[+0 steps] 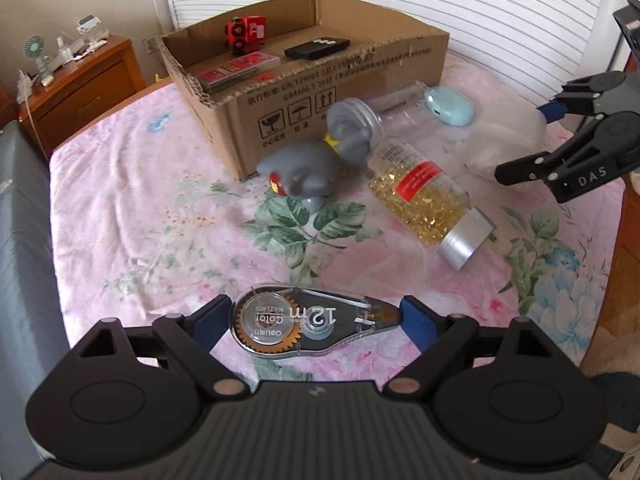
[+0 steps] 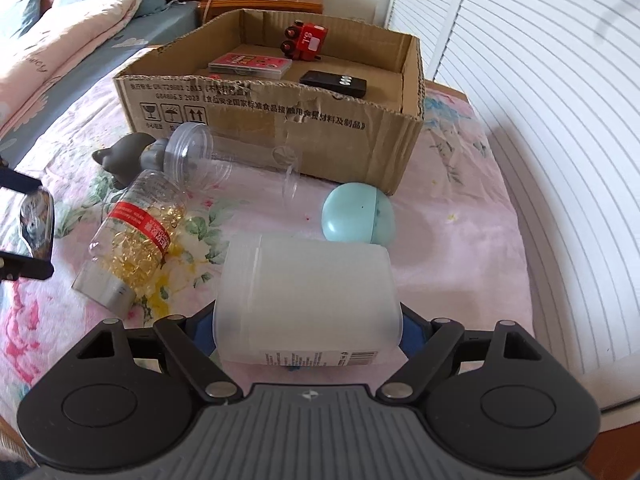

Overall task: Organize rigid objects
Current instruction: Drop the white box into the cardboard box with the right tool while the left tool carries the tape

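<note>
My left gripper (image 1: 316,320) is shut on a clear correction tape dispenser (image 1: 312,326) and holds it above the pink bedsheet. My right gripper (image 2: 308,326) is shut on a frosted white plastic jar (image 2: 306,300) lying on its side; the jar also shows in the left wrist view (image 1: 508,144). An open cardboard box (image 2: 280,128) holds a red toy train (image 2: 306,40), a red card case (image 2: 250,65) and a black remote (image 2: 334,83). In front of the box lie a grey toy (image 1: 308,168), a capsule bottle (image 1: 424,192), a clear empty jar (image 2: 208,158) and a teal egg-shaped case (image 2: 358,215).
A wooden nightstand (image 1: 80,84) with a small fan and clutter stands beyond the bed. White louvred doors (image 2: 540,120) run along the right side. Pillows and a folded quilt (image 2: 60,40) lie at the left in the right wrist view.
</note>
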